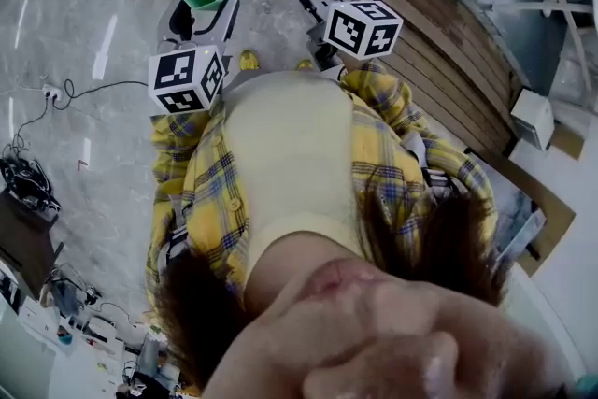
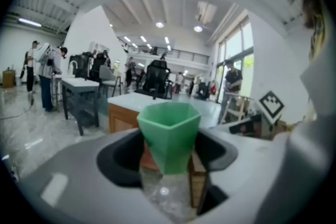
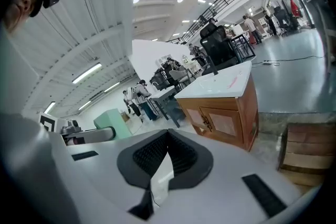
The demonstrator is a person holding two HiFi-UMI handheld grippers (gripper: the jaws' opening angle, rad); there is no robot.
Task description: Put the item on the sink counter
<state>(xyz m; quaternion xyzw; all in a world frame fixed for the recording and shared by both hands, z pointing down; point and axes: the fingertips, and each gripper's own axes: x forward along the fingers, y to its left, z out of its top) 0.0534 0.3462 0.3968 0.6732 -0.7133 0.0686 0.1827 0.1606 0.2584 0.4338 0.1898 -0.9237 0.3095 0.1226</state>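
Big open hall: glossy grey floor [image 1: 103,5], white ceiling [image 2: 173,8] w/ strip lights [image 3: 92,73] + round spots.

Ref pt = wood cabinet [image 3: 226,107] w/ white top, mid-room. Left of it: grey table [image 2: 79,86], w/ people [image 2: 50,71] standing just past that. Behind it: black office chair [image 2: 157,76], then further back a balcony w/ railing [image 2: 173,52] and a white wall [image 3: 152,55]. Right of it: tall windows [image 2: 236,55], daylight coming thru. Near its right side, on the floor: wood slat platform [image 3: 307,157]. Floor in front picks up light reflections.
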